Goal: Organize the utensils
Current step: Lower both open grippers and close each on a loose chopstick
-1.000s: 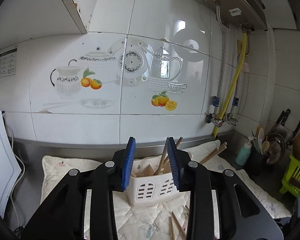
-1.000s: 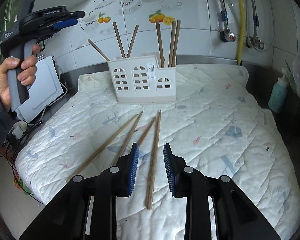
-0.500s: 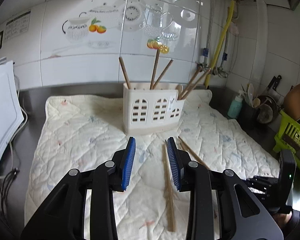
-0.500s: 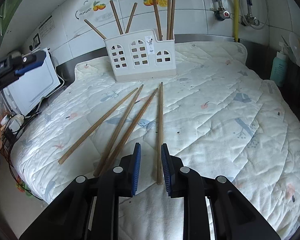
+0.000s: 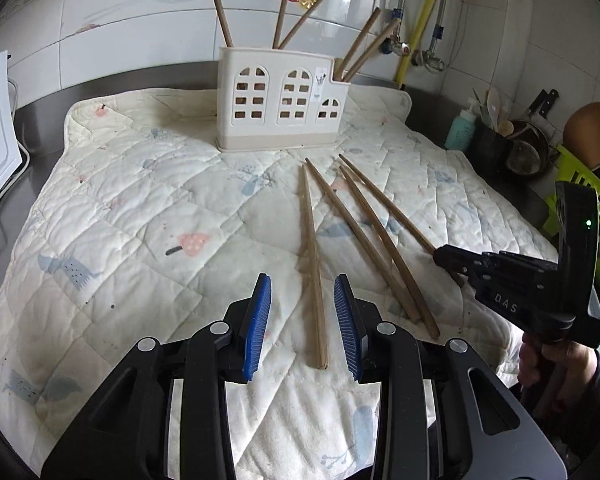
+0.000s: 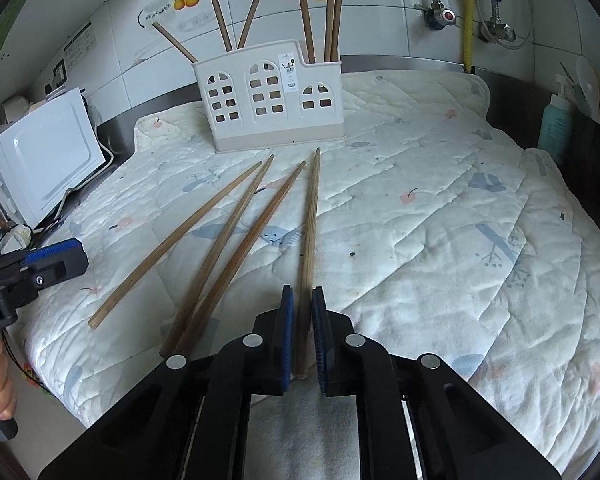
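Four wooden chopsticks lie fanned on a quilted mat [image 5: 140, 200] in front of a white utensil holder [image 5: 284, 100] with arched cut-outs, which has several chopsticks standing in it. My left gripper [image 5: 302, 280] hangs low and open, its blue pads on either side of the near end of the leftmost chopstick [image 5: 312, 248] without touching it. My right gripper [image 6: 300, 292] is shut on the near end of the rightmost chopstick [image 6: 310, 232], which still rests on the mat. The left wrist view shows the right gripper [image 5: 444, 256] at that chopstick [image 5: 384, 200]. The right wrist view shows the left gripper [image 6: 56, 256] at far left.
A white appliance [image 6: 48, 160] and cables sit off the mat's left edge. To the right are a teal bottle [image 6: 554, 128], a dark pot of utensils [image 5: 520, 148] and a green basket [image 5: 580, 204]. Tiled wall and pipes [image 6: 466, 20] stand behind the holder.
My left gripper came down from facing the wall to low over the mat, straddling the leftmost chopstick. My right gripper sank a little and closed its jaws on the rightmost chopstick.
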